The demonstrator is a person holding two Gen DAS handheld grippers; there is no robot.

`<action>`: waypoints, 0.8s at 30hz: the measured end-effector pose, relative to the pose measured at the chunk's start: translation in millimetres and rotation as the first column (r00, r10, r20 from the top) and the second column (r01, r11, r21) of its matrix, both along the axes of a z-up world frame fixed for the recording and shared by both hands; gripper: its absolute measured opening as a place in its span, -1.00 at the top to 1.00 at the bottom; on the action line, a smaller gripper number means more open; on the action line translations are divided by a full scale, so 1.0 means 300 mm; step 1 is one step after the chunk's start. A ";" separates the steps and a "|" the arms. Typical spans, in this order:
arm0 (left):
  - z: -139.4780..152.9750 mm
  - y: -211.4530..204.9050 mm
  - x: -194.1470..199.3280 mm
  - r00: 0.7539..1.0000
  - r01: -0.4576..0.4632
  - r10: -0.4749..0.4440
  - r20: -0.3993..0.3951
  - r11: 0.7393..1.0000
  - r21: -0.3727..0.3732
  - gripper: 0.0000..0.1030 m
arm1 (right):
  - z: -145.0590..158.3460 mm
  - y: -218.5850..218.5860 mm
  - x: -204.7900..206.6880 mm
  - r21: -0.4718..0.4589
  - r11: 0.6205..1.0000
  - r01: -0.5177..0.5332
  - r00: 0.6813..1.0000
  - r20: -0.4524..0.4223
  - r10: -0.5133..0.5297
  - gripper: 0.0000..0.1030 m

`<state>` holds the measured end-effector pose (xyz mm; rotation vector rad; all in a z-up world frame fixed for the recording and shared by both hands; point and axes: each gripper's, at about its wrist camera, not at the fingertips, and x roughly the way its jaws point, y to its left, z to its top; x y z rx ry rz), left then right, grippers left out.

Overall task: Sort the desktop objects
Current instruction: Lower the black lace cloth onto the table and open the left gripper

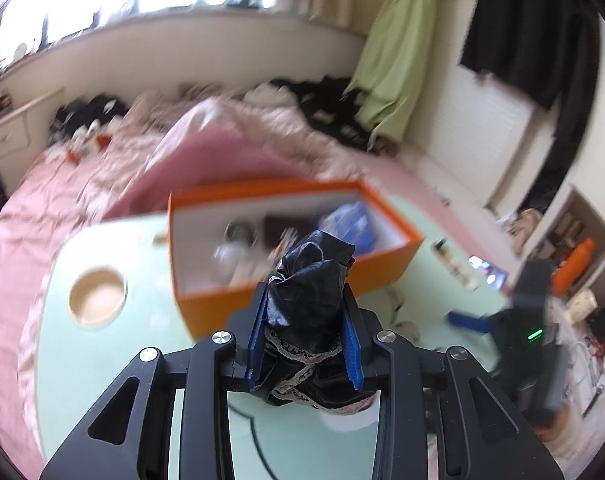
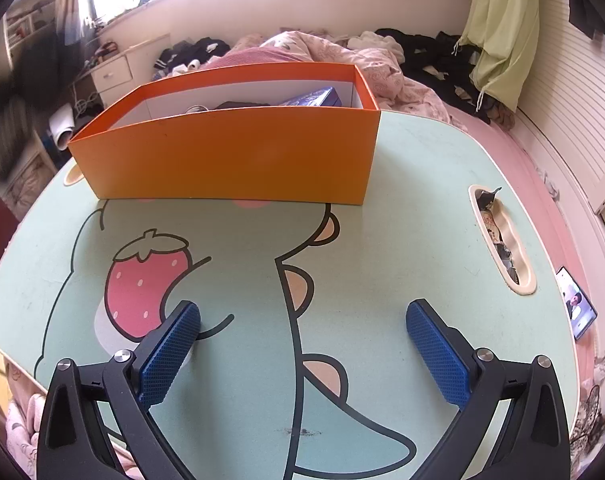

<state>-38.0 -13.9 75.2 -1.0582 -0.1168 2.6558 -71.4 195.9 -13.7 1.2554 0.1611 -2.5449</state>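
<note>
Above the near edge of the mint-green lap desk [image 2: 402, 184], a crumpled black bundle [image 1: 308, 300], glossy like thin plastic and trimmed with pale lace, was held pinched between the blue ribbed pads of the left gripper [image 1: 304, 344]. It was carried clear of the desk surface, just short of the orange cardboard box [image 1: 390, 264], whose white-lined interior already contained a blue packet [image 2: 314, 98] and other small items blurred in the left wrist view. The right gripper [image 2: 302, 344] was seen spread wide and empty over the printed strawberry cartoon [image 2: 148, 280]. A slip was judged possible, since the slick, soft bundle was gripped only at its waist; its loose lace could also have snagged on the box's thin rim, tipping the light box toward the desk's far edge.
</note>
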 end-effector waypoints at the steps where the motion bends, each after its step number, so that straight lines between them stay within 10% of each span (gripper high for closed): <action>1: -0.041 0.000 -0.002 1.000 -0.012 0.012 0.012 1.000 0.004 0.34 | 0.000 0.000 0.000 0.000 1.000 0.000 1.000 0.000 0.000 -1.00; 6: -0.117 0.020 -0.009 0.997 -0.044 0.044 0.056 0.999 -0.001 0.15 | -0.002 -0.002 0.001 0.000 1.000 0.000 1.000 0.000 0.000 -1.00; 10: -0.096 -0.006 0.110 0.997 -0.036 0.033 -0.066 0.998 -0.055 -0.66 | -0.003 -0.002 0.001 0.000 1.000 0.000 1.000 0.000 0.000 -1.00; 18: -0.212 0.055 0.178 0.999 -0.032 0.038 0.019 0.965 -0.260 -0.66 | -0.005 -0.002 0.003 -0.001 1.000 0.000 1.000 -0.001 0.000 -1.00; 24: -0.231 0.054 0.153 0.996 -0.083 0.089 0.023 0.979 -0.184 -0.83 | -0.006 -0.003 0.003 0.000 1.000 0.001 1.000 -0.001 -0.001 -1.00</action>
